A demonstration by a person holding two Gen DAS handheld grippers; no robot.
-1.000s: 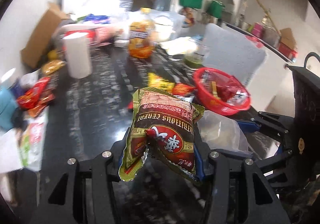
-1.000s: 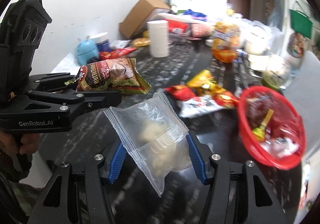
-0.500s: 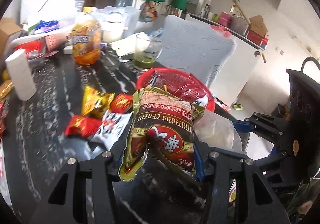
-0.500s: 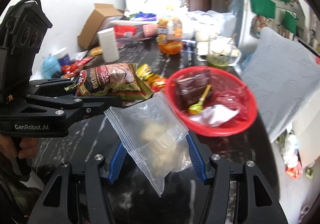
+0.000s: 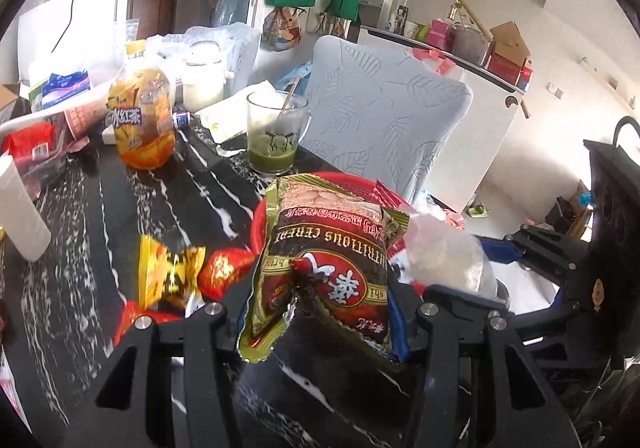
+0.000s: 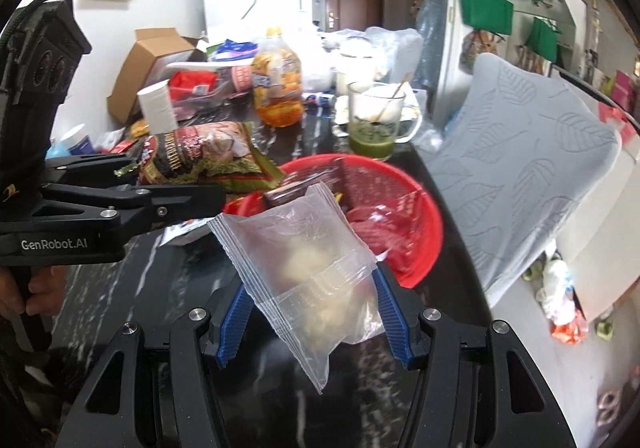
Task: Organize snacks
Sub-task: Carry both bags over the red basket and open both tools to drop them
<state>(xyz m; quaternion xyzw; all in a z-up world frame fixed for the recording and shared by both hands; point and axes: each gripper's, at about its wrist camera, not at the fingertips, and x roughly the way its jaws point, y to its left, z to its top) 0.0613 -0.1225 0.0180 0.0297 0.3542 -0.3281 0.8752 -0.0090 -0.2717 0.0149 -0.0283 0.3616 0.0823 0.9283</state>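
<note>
A: How far along is the sorting?

B: Partway, I judge. The red basket (image 6: 420, 215) on the right of the table (image 5: 100, 215) already holds a dark packet (image 6: 296, 189) and red wrappers (image 6: 376, 219). A yellow pack (image 5: 168, 272) and a red one (image 5: 224, 266) lie loose on the table, left of the basket.

A: And the grippers?

B: Both are loaded. The left gripper (image 5: 320, 312) pinches a cereal bag (image 5: 332, 248), held up near the basket's near rim. The right gripper (image 6: 316, 312) pinches a clear zip bag (image 6: 304, 260) with something pale inside, just in front of the basket.

A: Other containers?

B: A glass mug (image 6: 376, 123) beyond the basket, with green liquid at the bottom and a stick in it.
</note>
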